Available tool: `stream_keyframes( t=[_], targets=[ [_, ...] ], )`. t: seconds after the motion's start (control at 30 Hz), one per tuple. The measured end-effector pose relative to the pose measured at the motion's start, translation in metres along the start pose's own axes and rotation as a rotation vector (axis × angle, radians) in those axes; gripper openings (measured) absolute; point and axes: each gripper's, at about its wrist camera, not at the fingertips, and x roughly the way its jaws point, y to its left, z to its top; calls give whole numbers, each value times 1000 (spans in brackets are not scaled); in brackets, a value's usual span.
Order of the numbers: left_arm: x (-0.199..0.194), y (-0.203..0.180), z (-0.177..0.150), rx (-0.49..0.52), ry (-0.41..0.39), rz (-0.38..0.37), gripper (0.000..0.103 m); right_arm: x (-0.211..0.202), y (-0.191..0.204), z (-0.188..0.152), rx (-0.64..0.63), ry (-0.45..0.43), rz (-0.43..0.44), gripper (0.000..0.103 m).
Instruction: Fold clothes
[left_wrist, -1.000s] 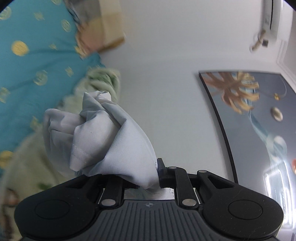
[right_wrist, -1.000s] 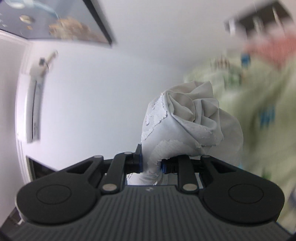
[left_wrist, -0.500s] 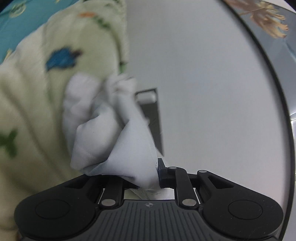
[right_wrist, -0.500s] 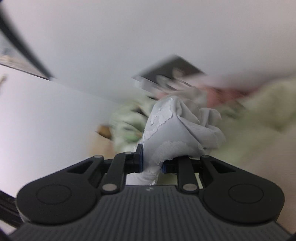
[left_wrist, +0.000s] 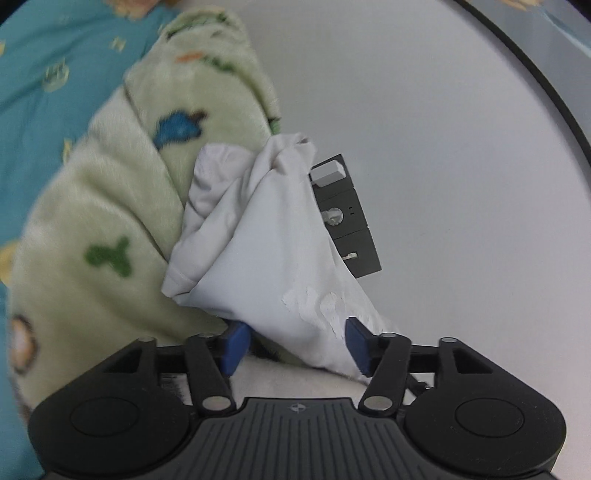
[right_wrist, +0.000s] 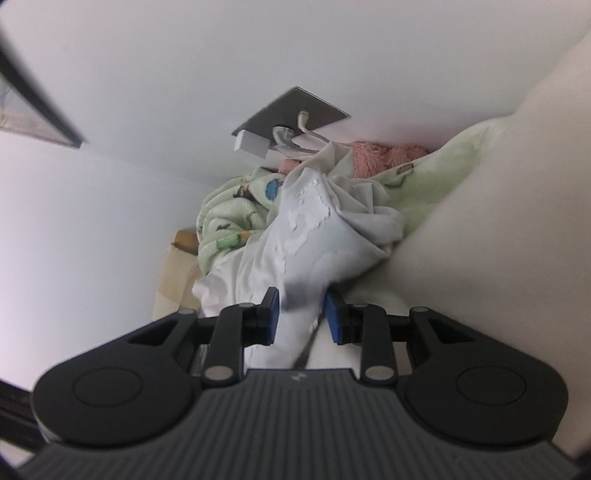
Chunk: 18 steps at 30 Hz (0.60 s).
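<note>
A crumpled white garment (left_wrist: 266, 251) with a cracked white print lies bunched against a pale green fleece blanket (left_wrist: 110, 221). My left gripper (left_wrist: 295, 345) is open, and the cloth's lower edge sits loose between its blue pads (left_wrist: 232, 347). In the right wrist view the same garment (right_wrist: 325, 236) is heaped just ahead of my right gripper (right_wrist: 303, 317). That gripper is open too, with a blurred fold of cloth hanging between its spread pads (right_wrist: 334, 319).
A dark wall socket panel (left_wrist: 345, 218) with a white plug sits right behind the garment. A teal patterned sheet (left_wrist: 48, 66) lies at the left. A pink fluffy item (right_wrist: 388, 155), a cardboard box (right_wrist: 177, 269) and a black picture frame (left_wrist: 546, 85) are nearby.
Both grippers were shut on the garment and have opened. They swung down from the wall toward the blanket, and the cloth now rests there.
</note>
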Motion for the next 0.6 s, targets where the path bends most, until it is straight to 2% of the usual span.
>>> stream_keyframes(
  t=[0.17,0.27,0.33,0.5,0.6],
  targets=[
    [-54,-41,-21,227,-76,69,83,-46,14,-17,-129,-35,12,31],
    [-80,-61,-39,325,-115,105,89,-68,24,-32,-209,-59,22,31],
    [-97,-74,-51,388,-140,129,98,-81,30,-42,-261,-76,28,31],
    [-140,-107,-82,545,-203,188,102,-115,47,-67,-393,-119,43,31],
    [-166,-120,-100,600,-236,203,103,-135,57,-82,-472,-145,52,31]
  ],
)
